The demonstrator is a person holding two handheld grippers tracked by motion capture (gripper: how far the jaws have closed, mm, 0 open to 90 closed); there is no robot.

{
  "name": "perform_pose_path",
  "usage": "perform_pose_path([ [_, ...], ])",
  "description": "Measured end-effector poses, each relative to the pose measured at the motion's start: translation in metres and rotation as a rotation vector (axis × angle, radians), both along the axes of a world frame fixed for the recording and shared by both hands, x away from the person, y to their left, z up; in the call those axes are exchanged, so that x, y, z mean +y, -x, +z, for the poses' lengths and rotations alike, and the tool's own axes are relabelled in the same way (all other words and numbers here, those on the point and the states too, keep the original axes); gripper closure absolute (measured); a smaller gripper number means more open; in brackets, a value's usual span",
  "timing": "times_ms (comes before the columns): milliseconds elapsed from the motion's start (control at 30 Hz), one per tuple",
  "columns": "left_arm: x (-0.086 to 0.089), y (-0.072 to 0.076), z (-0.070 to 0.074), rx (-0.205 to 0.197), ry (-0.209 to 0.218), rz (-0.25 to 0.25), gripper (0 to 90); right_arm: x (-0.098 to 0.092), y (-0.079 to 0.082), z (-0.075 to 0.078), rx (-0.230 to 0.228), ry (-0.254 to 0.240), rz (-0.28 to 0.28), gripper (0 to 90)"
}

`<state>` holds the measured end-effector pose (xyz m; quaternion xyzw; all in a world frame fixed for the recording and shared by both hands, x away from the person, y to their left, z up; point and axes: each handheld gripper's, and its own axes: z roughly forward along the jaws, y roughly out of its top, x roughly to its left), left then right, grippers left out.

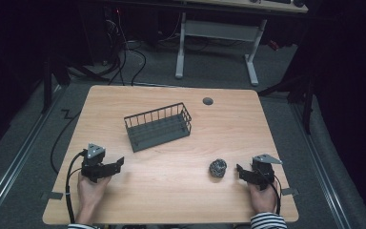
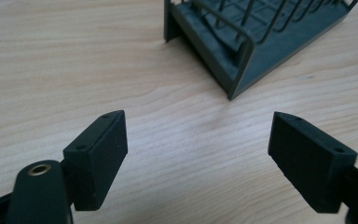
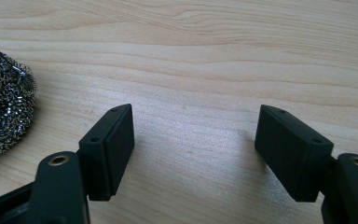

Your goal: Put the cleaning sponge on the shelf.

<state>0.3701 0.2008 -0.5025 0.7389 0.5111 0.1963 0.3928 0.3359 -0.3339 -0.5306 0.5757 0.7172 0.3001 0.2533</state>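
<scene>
Here the steel scourer (image 1: 218,168) lies just beside the right gripper's (image 1: 240,170) open fingers (image 3: 109,151); left gripper (image 1: 118,164) open too.

A wire basket (image 1: 158,126) is sitting on the table (image 1: 171,200) just left of centre, toward the far side. A steel scourer (image 1: 217,168) is lying nearer the person, right of the basket. The left gripper (image 1: 119,164) is resting at the near left, the right gripper (image 1: 239,170) just right of the scourer.
</scene>
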Motion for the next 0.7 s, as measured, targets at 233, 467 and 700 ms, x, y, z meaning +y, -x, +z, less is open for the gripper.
perform_pose_path([
  [233,-0.008,-0.006,0.017,-0.021,0.015,-0.024,19.3,0.0,0.0,0.0,0.0,-0.001,0.004,28.6],
  [467,-0.016,-0.015,0.038,-0.032,0.056,-0.058,18.4,0.0,0.0,0.0,0.0,0.002,0.009,28.6],
  [700,-0.021,-0.023,0.05,-0.039,0.059,-0.067,18.0,0.0,0.0,0.0,-0.001,0.002,0.01,28.6],
])
